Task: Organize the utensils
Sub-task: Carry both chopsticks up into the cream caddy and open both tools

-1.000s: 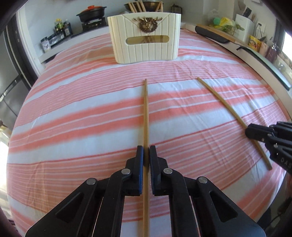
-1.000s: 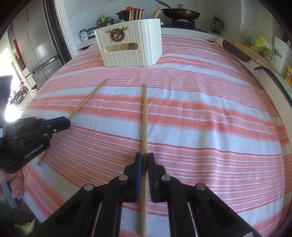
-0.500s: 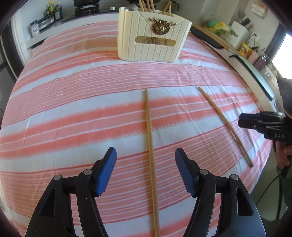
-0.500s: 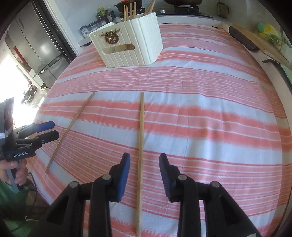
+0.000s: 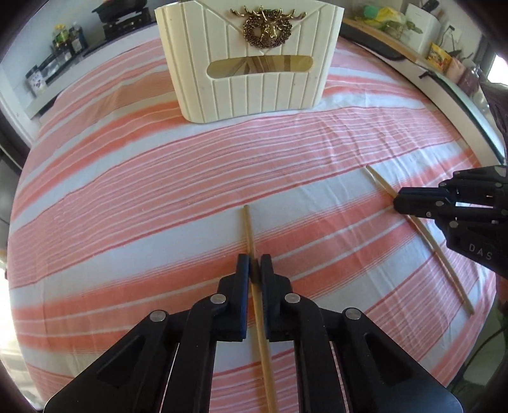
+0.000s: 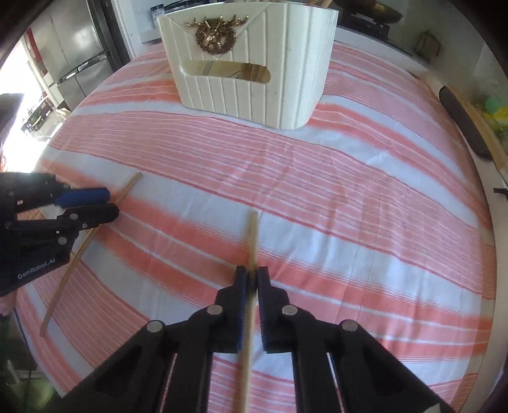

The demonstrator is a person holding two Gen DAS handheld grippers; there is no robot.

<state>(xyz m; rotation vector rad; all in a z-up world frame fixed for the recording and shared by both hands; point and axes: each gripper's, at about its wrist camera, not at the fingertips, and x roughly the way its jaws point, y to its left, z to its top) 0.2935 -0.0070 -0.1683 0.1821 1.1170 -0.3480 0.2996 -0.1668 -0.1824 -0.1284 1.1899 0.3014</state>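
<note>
- Both pairs of tongs, spread apart half a second ago, are now pinched together again, each on its own chopstick, and they sit closer to the holder than before.
- The left gripper point(image 5: 255, 268) has its jaws narrow, clamped on the left chopstick point(image 5: 249, 232), which runs from between the pads forward onto the cloth, its far tip pointing toward the holder.
- The right gripper point(image 6: 252, 278) is likewise narrow and clamped on the right chopstick point(image 6: 253, 238), whose far tip also points toward the holder.
- In the left wrist view the right gripper point(image 5: 409, 203) shows at the right edge, crossing the right chopstick point(image 5: 444, 257) that slants over the cloth.
- In the right wrist view the left gripper point(image 6: 92, 203) shows at the left edge, with the left chopstick point(image 6: 66, 276) slanting under it.
- The two chopsticks lie well apart from each other on the striped tablecloth point(image 5: 127, 190), pink and white.
- The cream ribbed holder point(image 5: 250, 60) stands upright at the far side of the table, well apart from both chopsticks, with a gold deer-head ornament point(image 5: 267, 28) on its front above a slot handle.
- Wooden sticks show through that slot.
- Whether the chopsticks are lifted off the cloth or resting on it, I cannot tell.
</note>
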